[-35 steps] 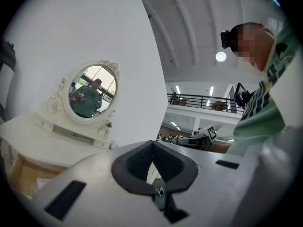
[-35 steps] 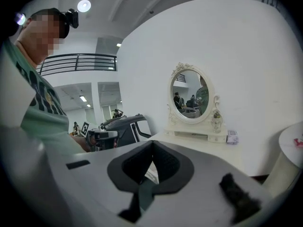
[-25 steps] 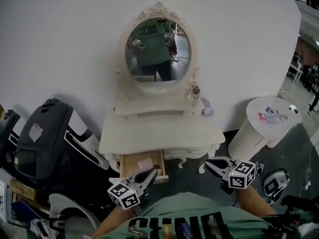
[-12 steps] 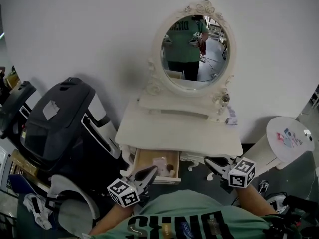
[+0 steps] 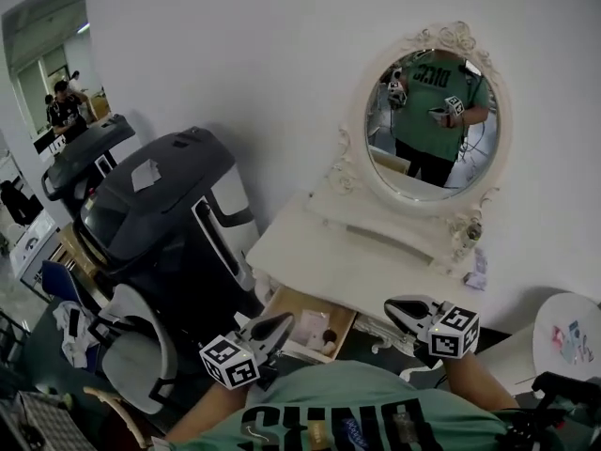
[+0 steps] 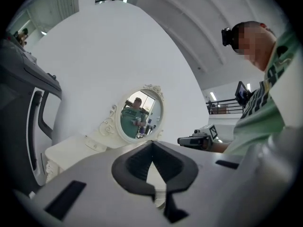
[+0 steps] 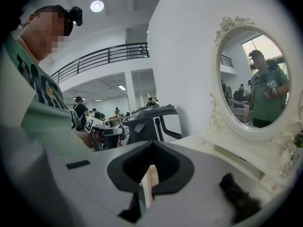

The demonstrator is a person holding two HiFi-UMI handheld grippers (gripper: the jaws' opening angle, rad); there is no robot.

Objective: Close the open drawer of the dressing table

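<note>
The white dressing table [image 5: 347, 261] with its oval mirror [image 5: 432, 125] stands against the wall. Its left drawer [image 5: 293, 304] is pulled out, showing a wooden floor with a few small items. My left gripper [image 5: 277, 325] is shut and empty, with its tip over the drawer's front left corner. My right gripper [image 5: 399, 306] looks shut and empty, hovering in front of the table right of the drawer. The left gripper view looks past the left gripper [image 6: 152, 143] to the mirror [image 6: 138, 117]. Past the right gripper [image 7: 152, 143], that gripper's own view shows the table top [image 7: 208, 145].
A big black and grey machine [image 5: 160, 214] stands close to the table's left side. A round white side table [image 5: 568, 336] is at the far right. A chair and clutter [image 5: 131, 355] fill the lower left. A small packet [image 5: 476, 272] lies on the table's right end.
The head view has swung left, so the table and mirror now sit further right and the black machine shows more. Both grippers stay low in the view, still shut. The drawer remains open.
</note>
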